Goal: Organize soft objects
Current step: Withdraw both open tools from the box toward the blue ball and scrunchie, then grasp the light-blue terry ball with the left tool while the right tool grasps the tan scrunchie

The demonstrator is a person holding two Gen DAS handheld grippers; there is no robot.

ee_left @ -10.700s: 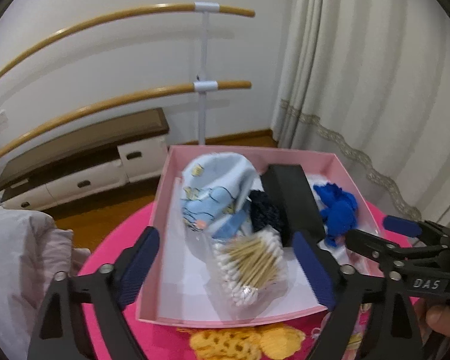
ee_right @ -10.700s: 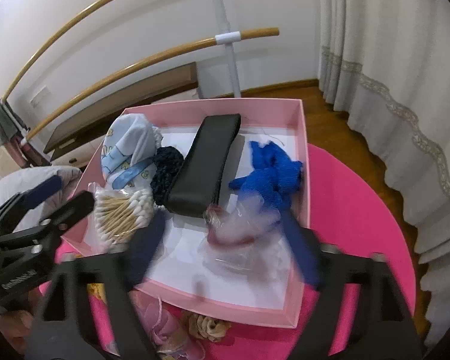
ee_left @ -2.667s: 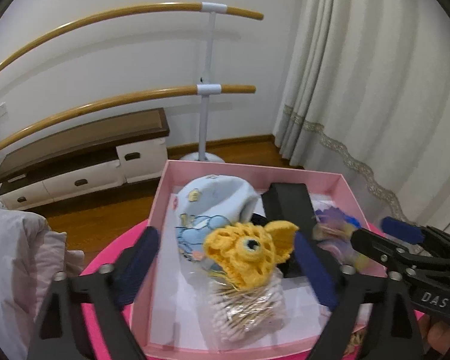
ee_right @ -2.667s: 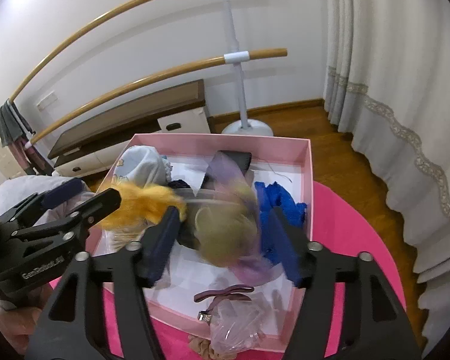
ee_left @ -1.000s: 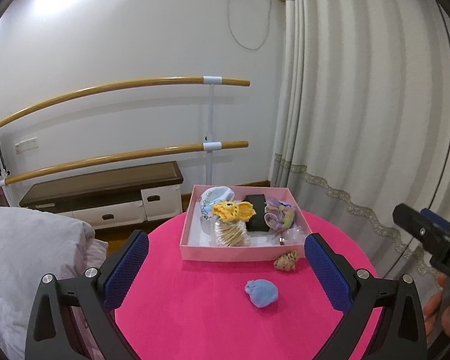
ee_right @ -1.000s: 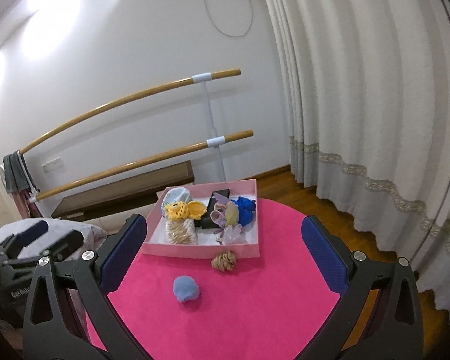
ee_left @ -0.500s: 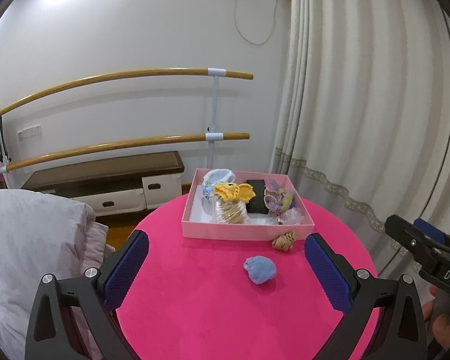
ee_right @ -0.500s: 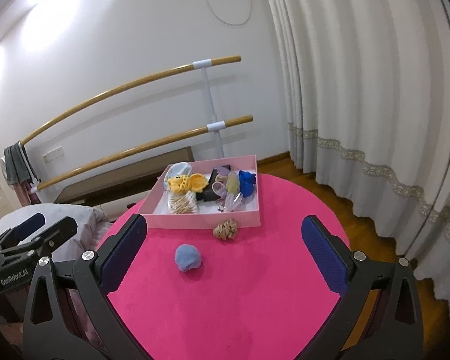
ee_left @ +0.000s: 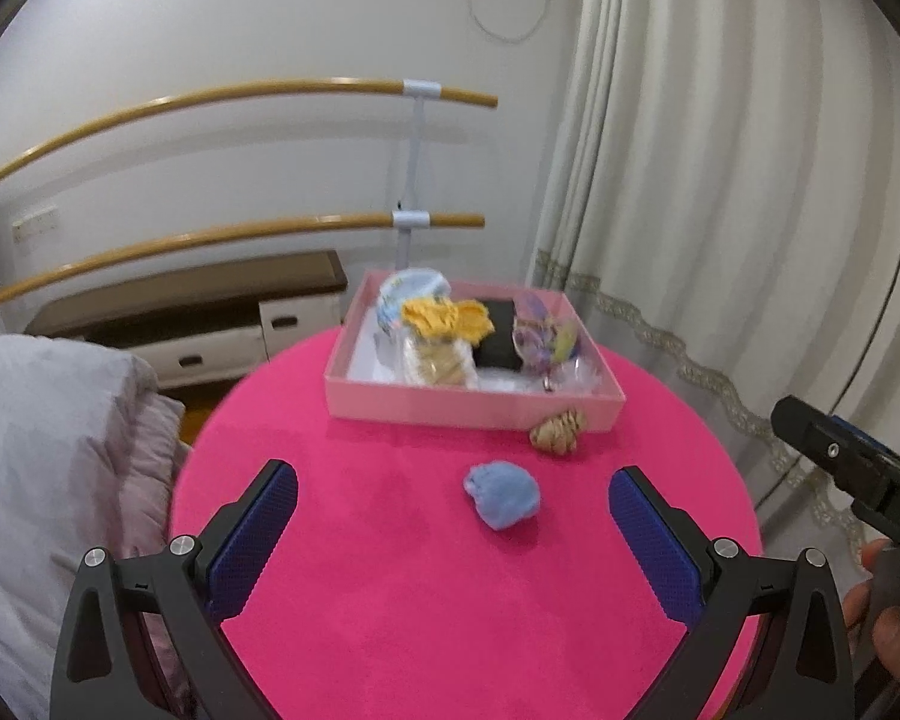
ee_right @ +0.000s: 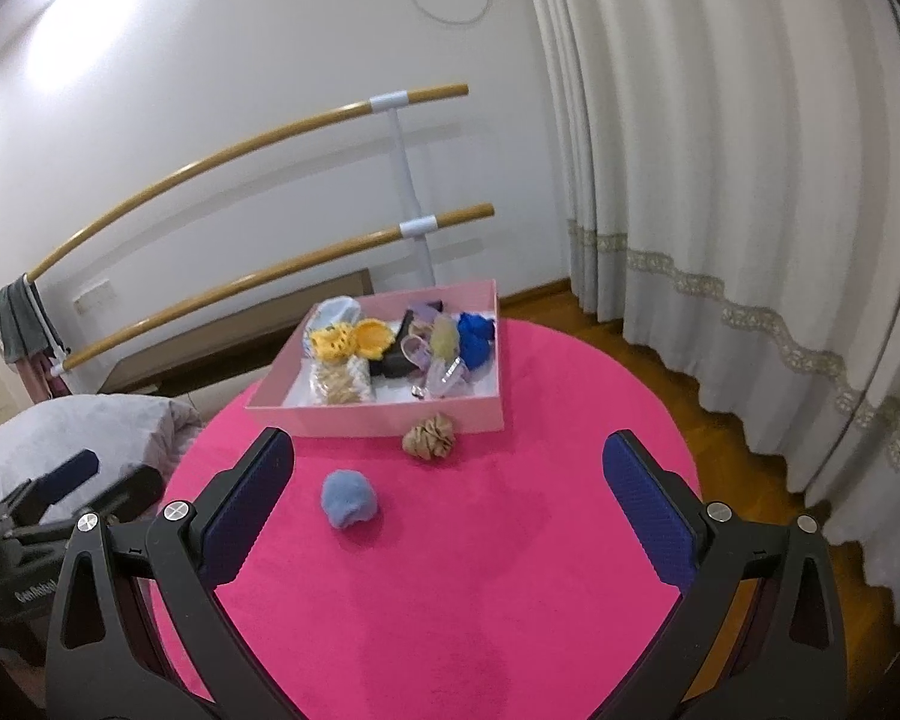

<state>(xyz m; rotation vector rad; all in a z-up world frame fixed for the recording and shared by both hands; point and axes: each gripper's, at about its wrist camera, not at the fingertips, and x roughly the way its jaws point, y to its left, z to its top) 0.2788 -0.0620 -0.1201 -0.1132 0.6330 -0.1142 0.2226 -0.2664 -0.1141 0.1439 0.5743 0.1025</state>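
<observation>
Well, both grippers, left (ee_left: 453, 516) and right (ee_right: 447, 480), hang wide and empty over the pink table (ee_right: 510, 570); a blue puff (ee_right: 350, 499) lies alone on it, a beige scrunchie (ee_right: 429, 435) touches the box (ee_right: 378, 417) (already crowded with soft bits); curtains (ee_right: 720, 150) and a bedding heap (ee_left: 42, 450) flank the table.

The left tongs (ee_left: 453, 516) hang wide apart and empty above a round pink table (ee_left: 390, 600), where a pale blue soft ball (ee_left: 503, 494) and a beige scrunchie (ee_left: 559, 430) lie apart in front of a pink box (ee_left: 468, 408). The box holds a yellow knitted piece (ee_left: 447, 318), other soft items and a black case (ee_left: 498, 345). The right tongs (ee_left: 852, 468) enter at the right edge, a hand (ee_left: 882, 630) gripping the handle.
</observation>
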